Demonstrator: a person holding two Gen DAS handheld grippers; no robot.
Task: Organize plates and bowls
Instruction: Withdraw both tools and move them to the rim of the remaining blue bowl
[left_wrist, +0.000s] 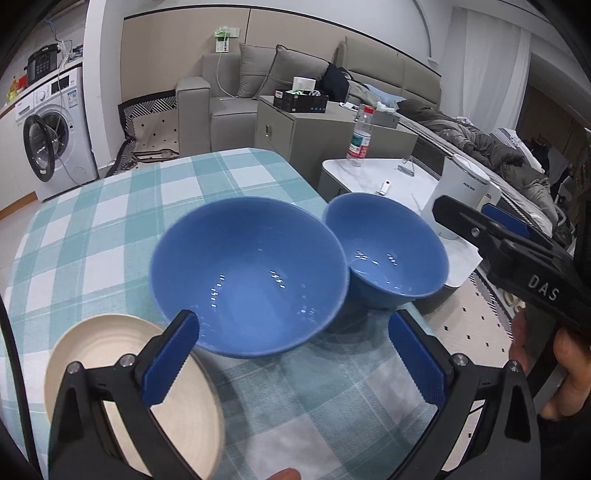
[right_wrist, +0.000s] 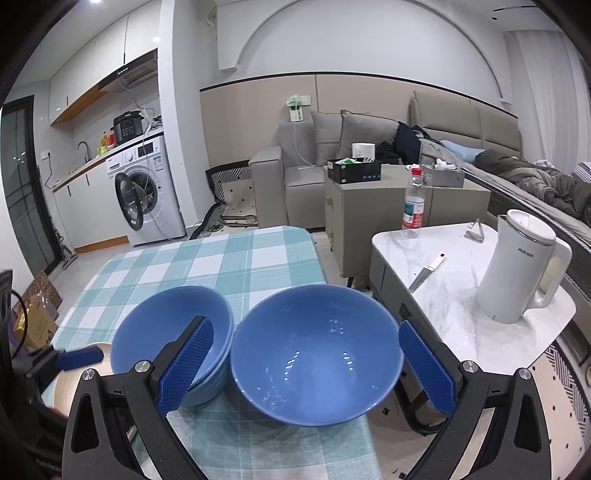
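Note:
Two blue bowls stand side by side on the checked tablecloth (left_wrist: 110, 206). In the left wrist view the left blue bowl (left_wrist: 247, 277) is in front of my open left gripper (left_wrist: 295, 354), and the right blue bowl (left_wrist: 391, 251) touches it at the table's right edge. A cream plate (left_wrist: 122, 391) lies under my left finger. In the right wrist view my open right gripper (right_wrist: 306, 369) frames the right blue bowl (right_wrist: 314, 354); the left blue bowl (right_wrist: 170, 332) is behind its left finger. The cream plate (right_wrist: 74, 384) shows at the far left. Both grippers are empty.
A white marble side table (right_wrist: 461, 258) stands right of the table with a white kettle (right_wrist: 521, 266), a knife (right_wrist: 424, 273) and a water bottle (right_wrist: 413, 203). Beyond are a grey cabinet (right_wrist: 369, 221), sofa and washing machine (right_wrist: 144, 195).

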